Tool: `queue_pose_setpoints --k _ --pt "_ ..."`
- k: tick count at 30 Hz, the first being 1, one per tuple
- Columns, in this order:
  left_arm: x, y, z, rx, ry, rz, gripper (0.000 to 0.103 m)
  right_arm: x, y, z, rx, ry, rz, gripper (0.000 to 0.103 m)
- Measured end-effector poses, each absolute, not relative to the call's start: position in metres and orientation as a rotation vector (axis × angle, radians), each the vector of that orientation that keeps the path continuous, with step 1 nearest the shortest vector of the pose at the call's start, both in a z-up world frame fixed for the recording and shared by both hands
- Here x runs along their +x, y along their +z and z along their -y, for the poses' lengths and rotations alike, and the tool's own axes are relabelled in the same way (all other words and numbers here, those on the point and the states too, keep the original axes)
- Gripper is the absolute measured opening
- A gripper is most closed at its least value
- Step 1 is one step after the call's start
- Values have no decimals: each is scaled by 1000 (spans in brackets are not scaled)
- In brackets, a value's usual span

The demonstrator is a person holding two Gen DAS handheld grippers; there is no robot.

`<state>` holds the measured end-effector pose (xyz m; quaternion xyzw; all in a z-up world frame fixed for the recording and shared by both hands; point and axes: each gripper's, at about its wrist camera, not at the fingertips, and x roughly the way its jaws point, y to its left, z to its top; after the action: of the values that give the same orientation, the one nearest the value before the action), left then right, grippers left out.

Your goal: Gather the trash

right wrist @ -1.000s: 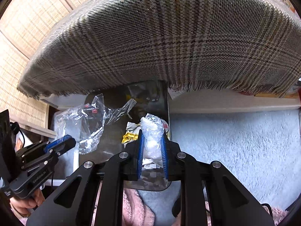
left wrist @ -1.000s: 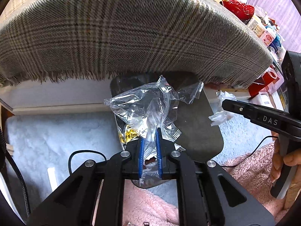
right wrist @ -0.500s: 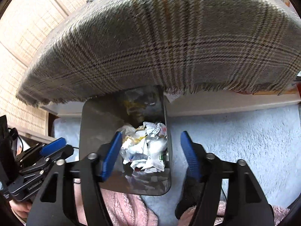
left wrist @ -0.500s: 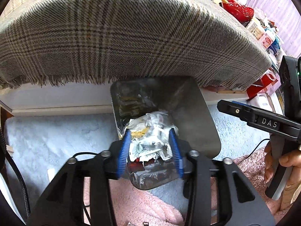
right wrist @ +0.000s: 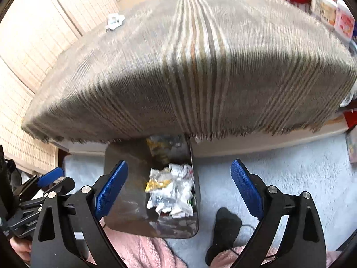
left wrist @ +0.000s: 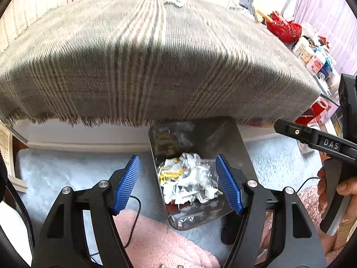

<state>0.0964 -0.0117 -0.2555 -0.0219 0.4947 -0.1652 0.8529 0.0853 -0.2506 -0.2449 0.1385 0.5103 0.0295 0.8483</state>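
While I hold both tongs above the metal bin [left wrist: 234,143], the left tongs [left wrist: 178,183] and the right tongs [right wrist: 178,187] stand wide apart and grip nothing. The crumpled trash [left wrist: 189,178] lies inside the bin, which stands on the pale carpet [left wrist: 67,167] under the edge of the plaid cloth [left wrist: 156,67]. One white scrap [right wrist: 115,21] rests far away on top of this cloth.

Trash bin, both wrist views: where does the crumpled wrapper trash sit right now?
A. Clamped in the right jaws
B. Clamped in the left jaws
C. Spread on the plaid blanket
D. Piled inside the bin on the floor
D: the crumpled wrappers lie heaped inside the dark bin, while the left gripper and right gripper both stand open and empty above it.
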Motion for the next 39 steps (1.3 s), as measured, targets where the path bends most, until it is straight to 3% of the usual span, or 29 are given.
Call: queue_pose_setpoints --k 17,30,34,39 --pt "194 -161 24 3 -327 -837 71 179 -149 263 257 36 -871 94" --pt "312 -161 51 2 -331 -847 75 269 -135 256 338 64 -812 96" --pt "336 -173 60 9 -344 -861 73 288 -143 258 357 48 -817 96" --pt "362 -190 72 -11 -373 -886 59 300 -156 263 366 39 -827 96"
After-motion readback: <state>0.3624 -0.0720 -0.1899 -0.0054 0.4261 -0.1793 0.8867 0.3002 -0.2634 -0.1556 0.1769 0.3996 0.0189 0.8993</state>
